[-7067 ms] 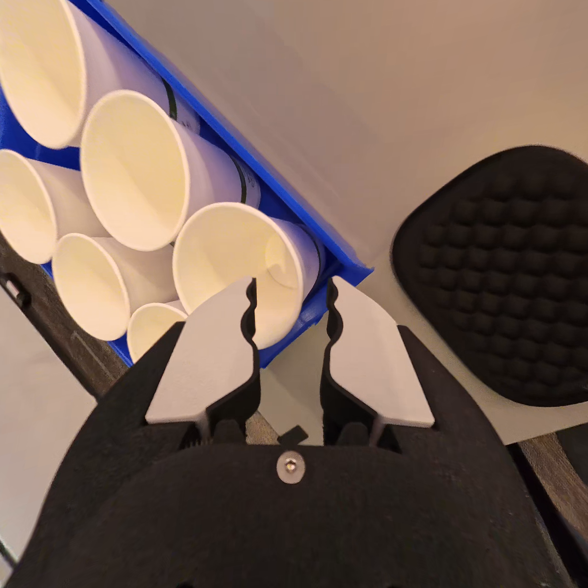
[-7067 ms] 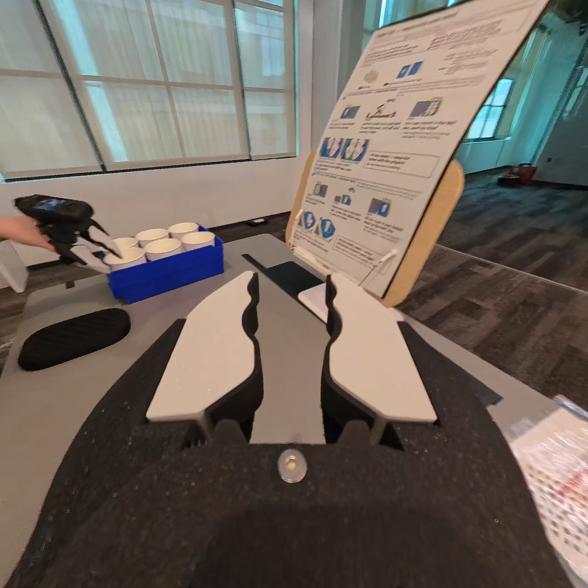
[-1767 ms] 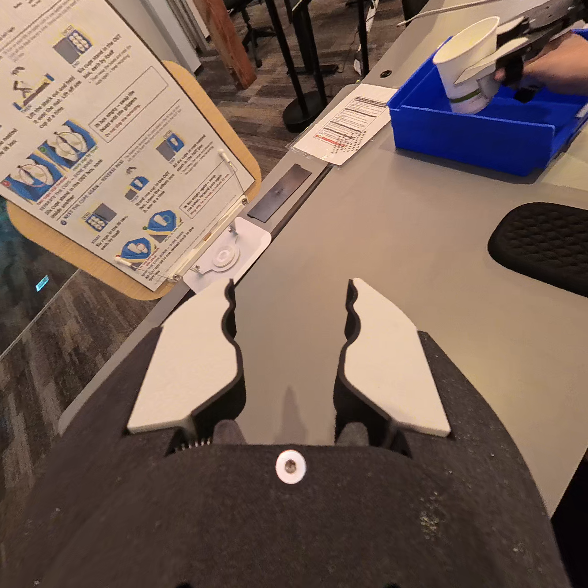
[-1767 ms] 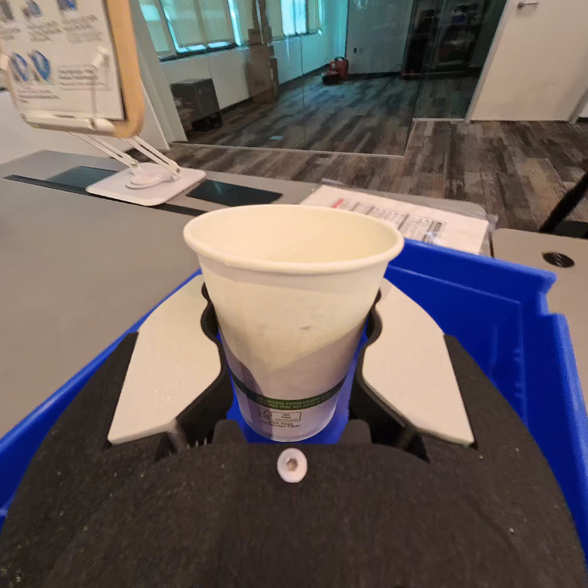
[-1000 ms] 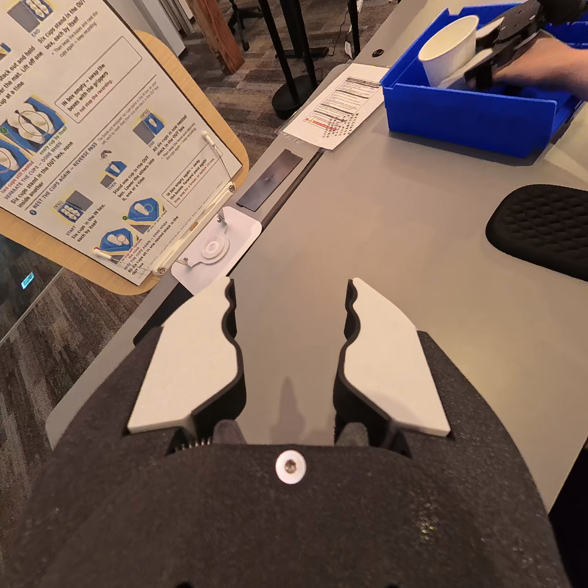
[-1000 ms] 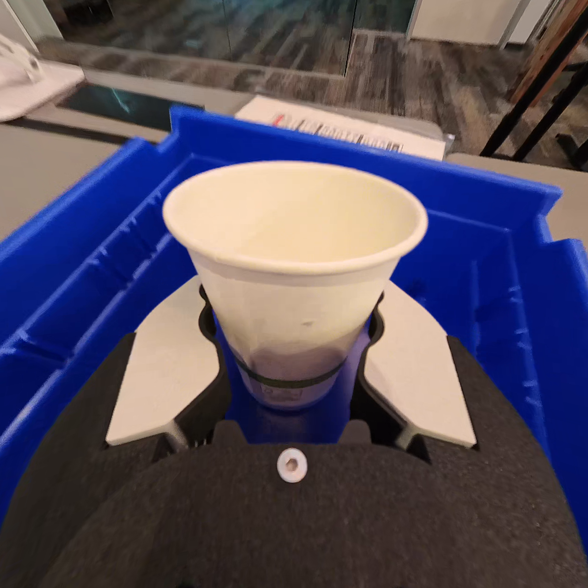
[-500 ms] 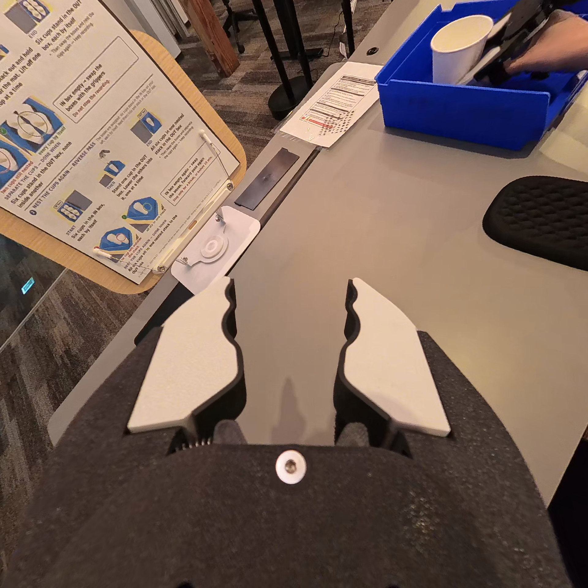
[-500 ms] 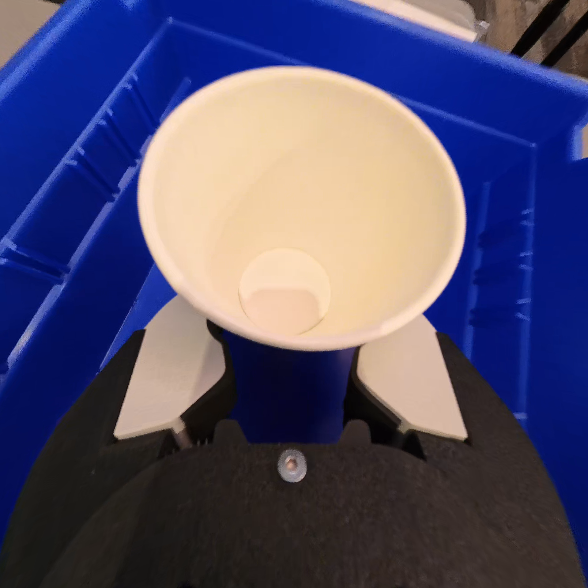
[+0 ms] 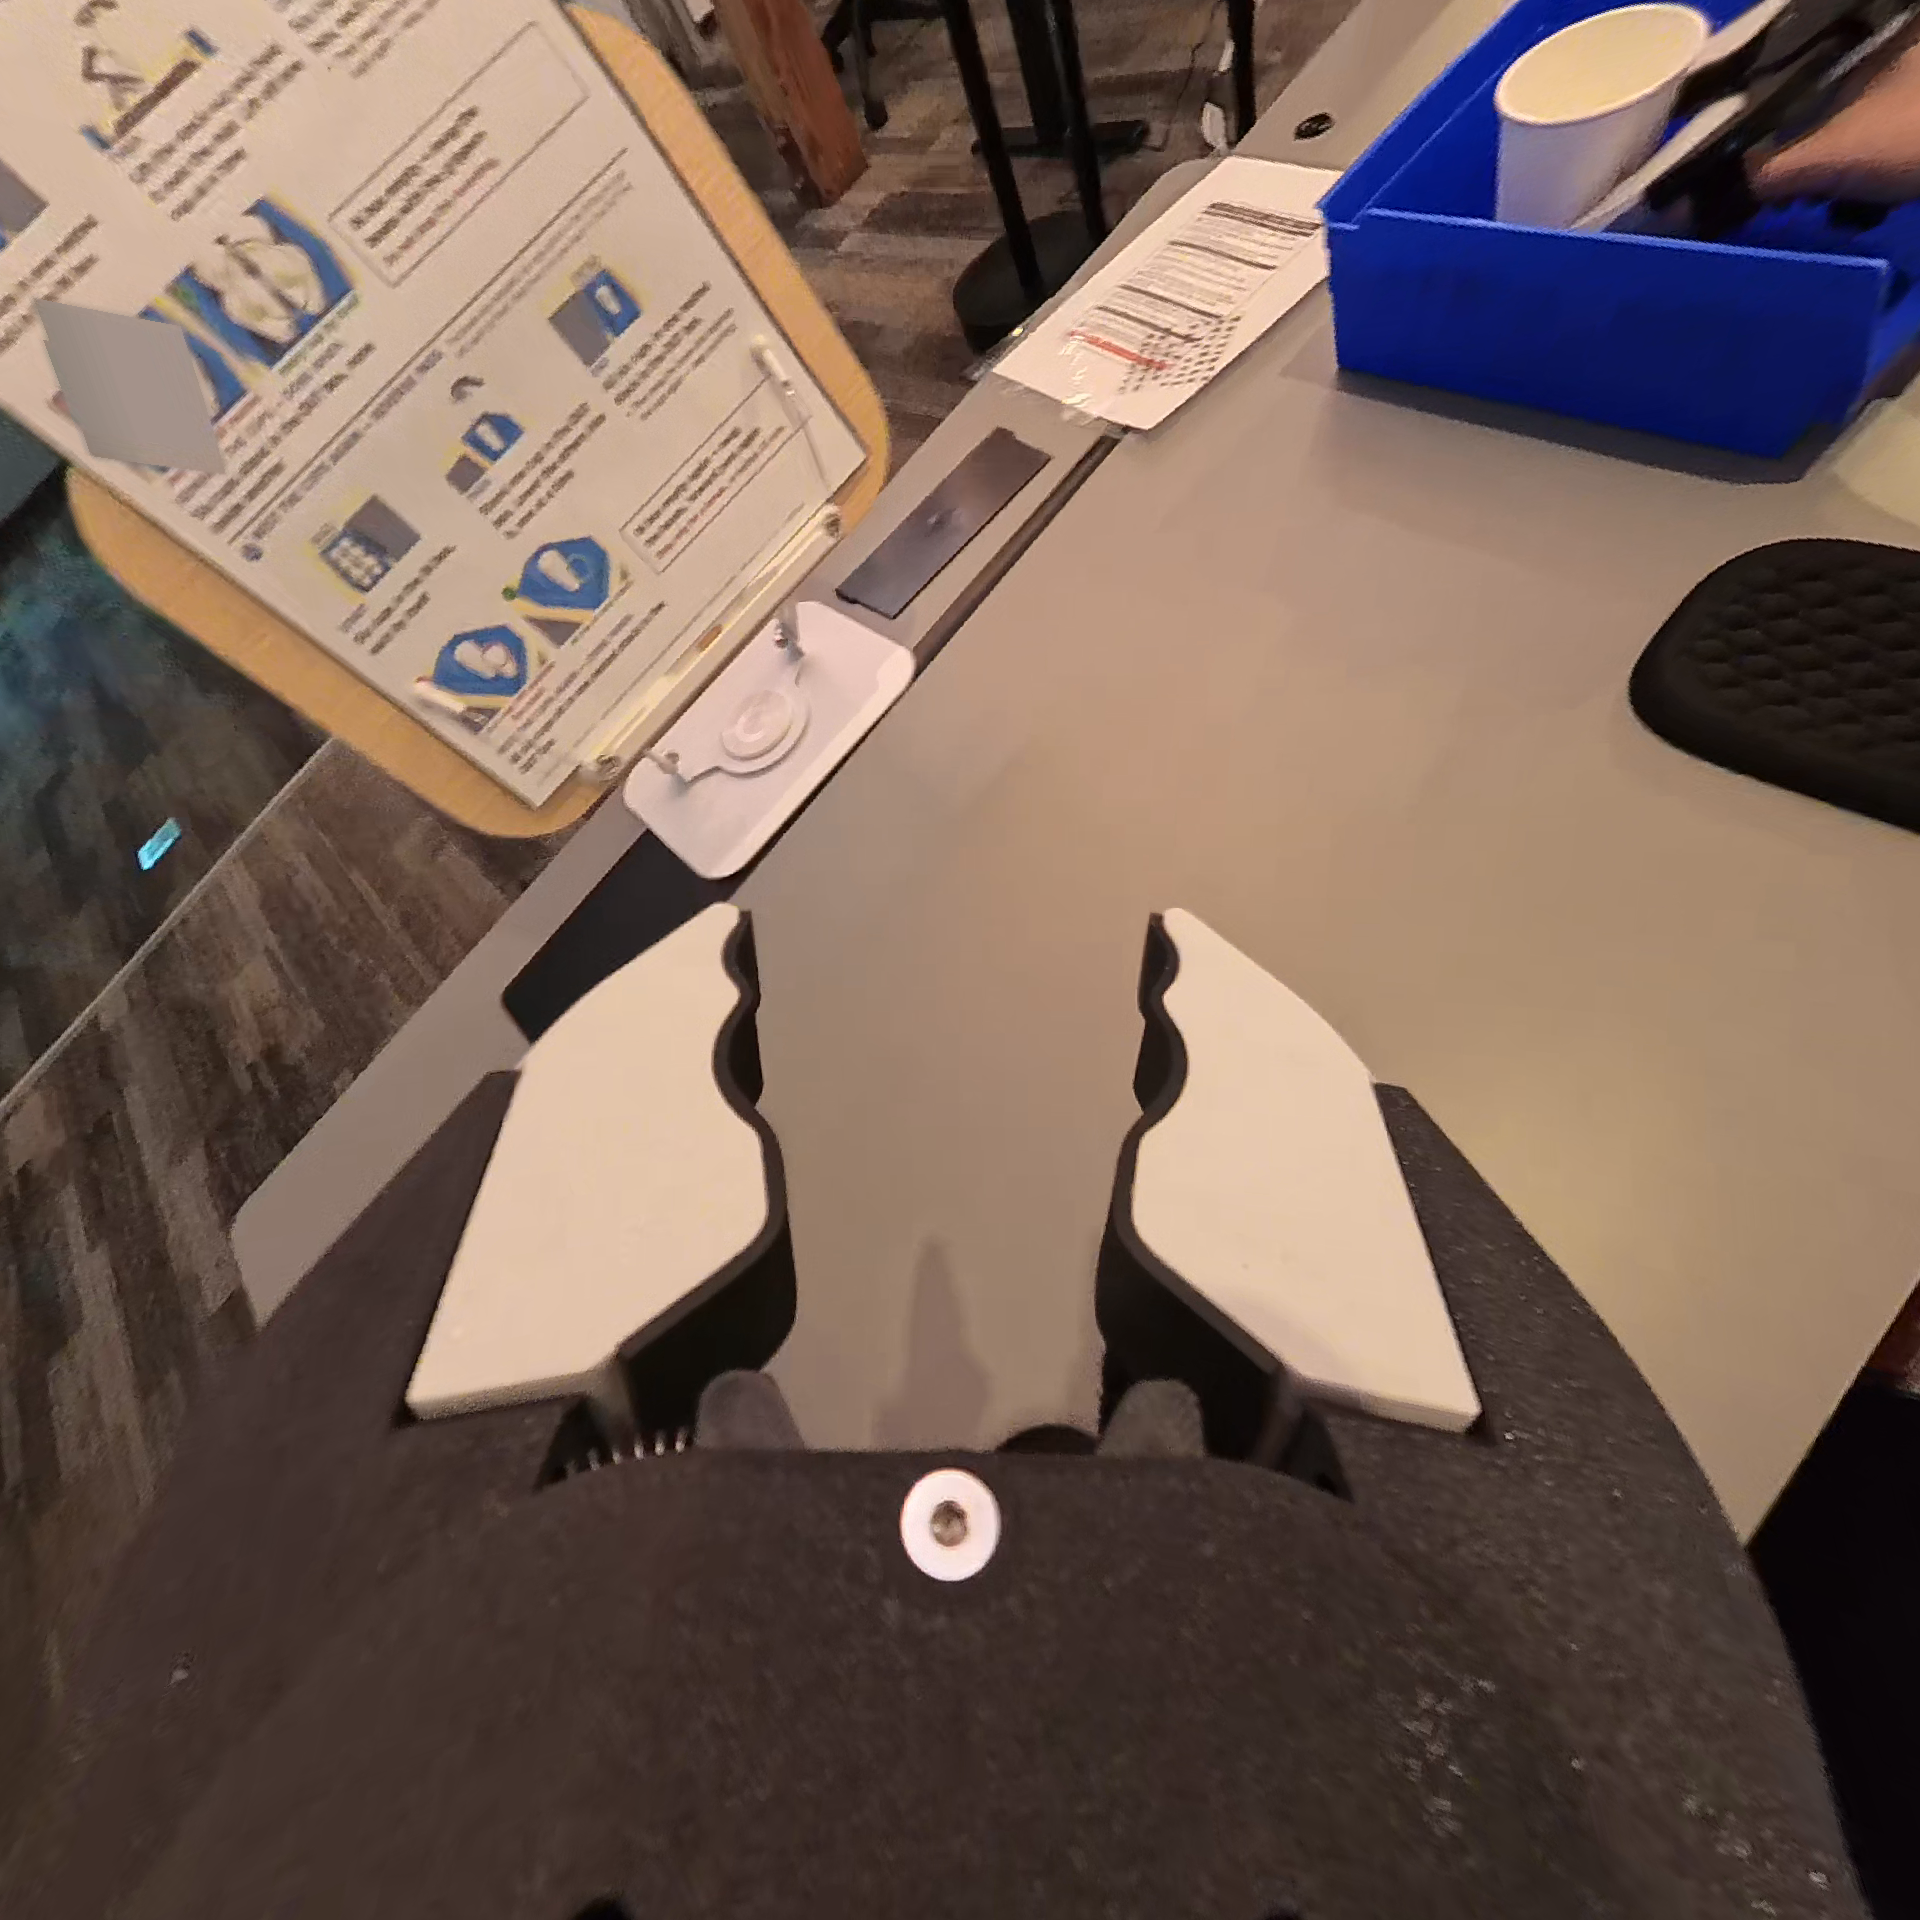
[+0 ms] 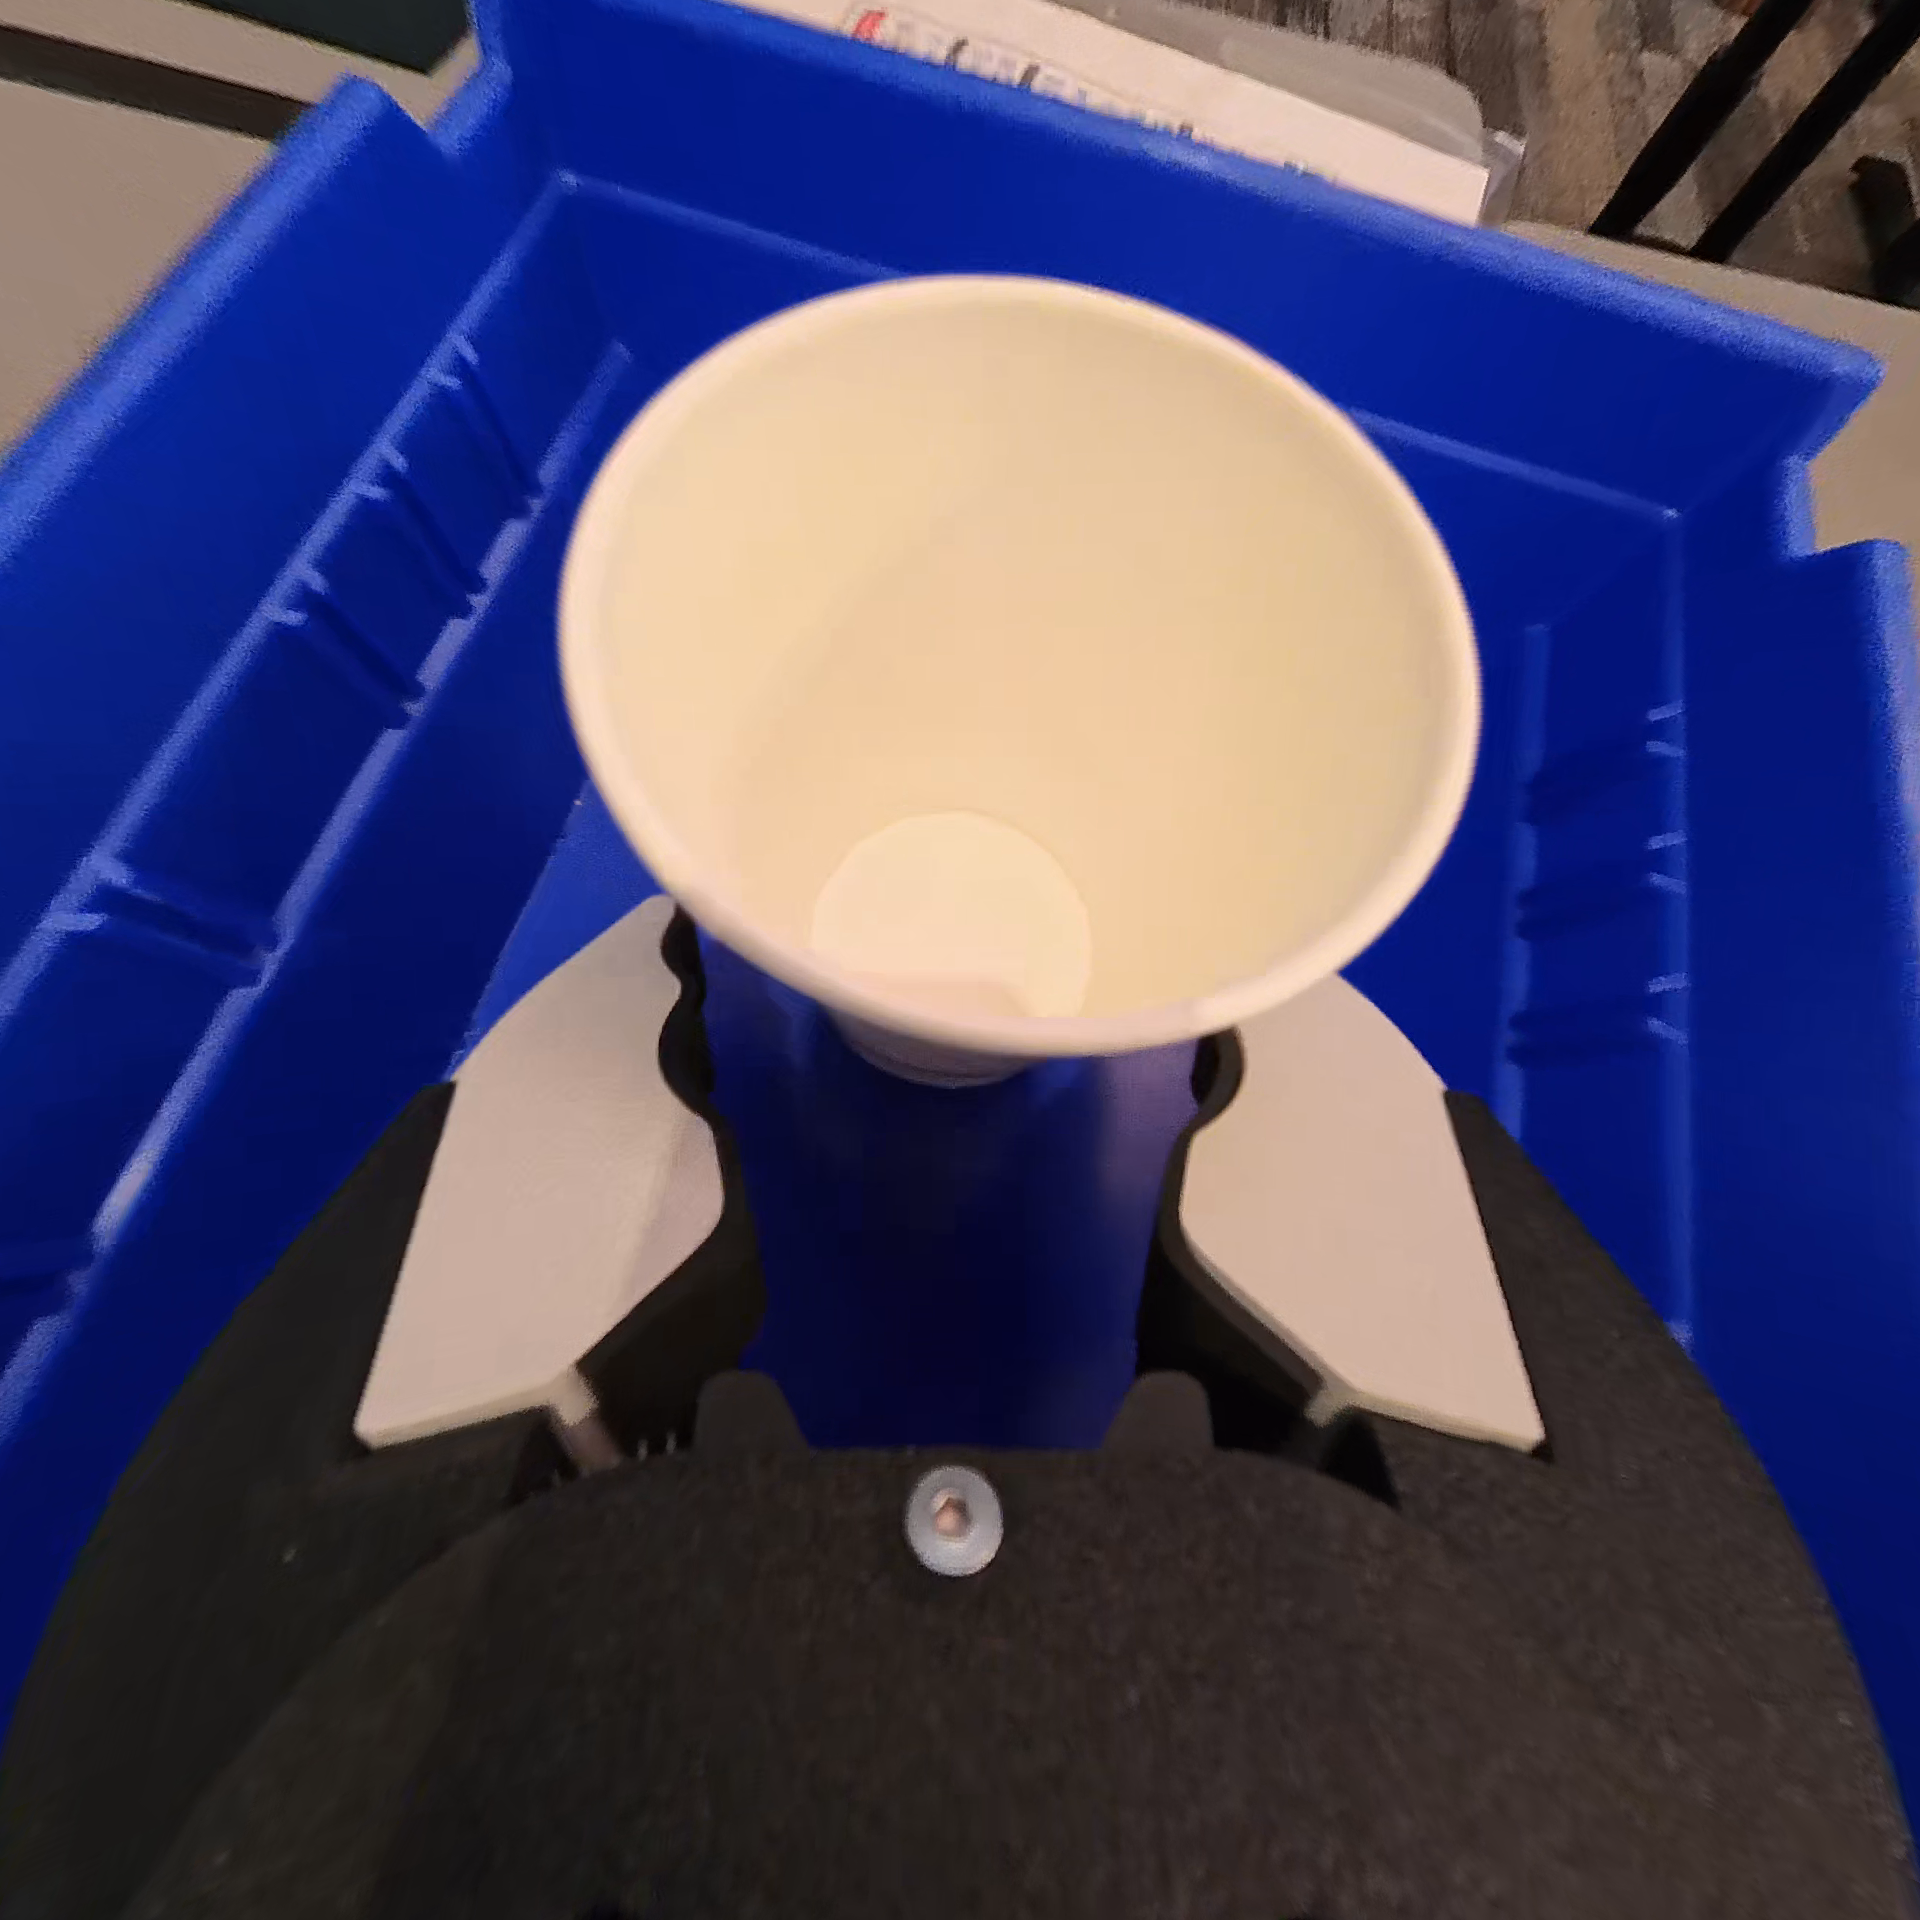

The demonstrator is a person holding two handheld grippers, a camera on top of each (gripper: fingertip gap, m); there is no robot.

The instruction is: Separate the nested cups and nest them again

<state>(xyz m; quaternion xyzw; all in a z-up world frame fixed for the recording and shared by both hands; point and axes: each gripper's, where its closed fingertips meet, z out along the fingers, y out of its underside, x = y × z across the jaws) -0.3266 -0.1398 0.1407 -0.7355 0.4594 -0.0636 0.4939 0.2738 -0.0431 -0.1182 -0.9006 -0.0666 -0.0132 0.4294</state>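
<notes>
Grey table (image 9: 1299,727), blue bin (image 10: 312,582) at its far end: cup (image 10: 1018,665) stands in the bin, my right gripper (image 10: 951,1023) spread around its base without squeezing, so I'd back straight out; left gripper (image 9: 948,1018) wide, empty.

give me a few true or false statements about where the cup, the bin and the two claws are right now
1. The paper cup stands upright in the blue bin. True.
2. The left claw grips a cup. False: it is open and empty over the grey table.
3. The right claw is open behind the cup. True.
4. The bin holds six cups. False: only one shows.
5. A black mat lies on the table. True.
</notes>
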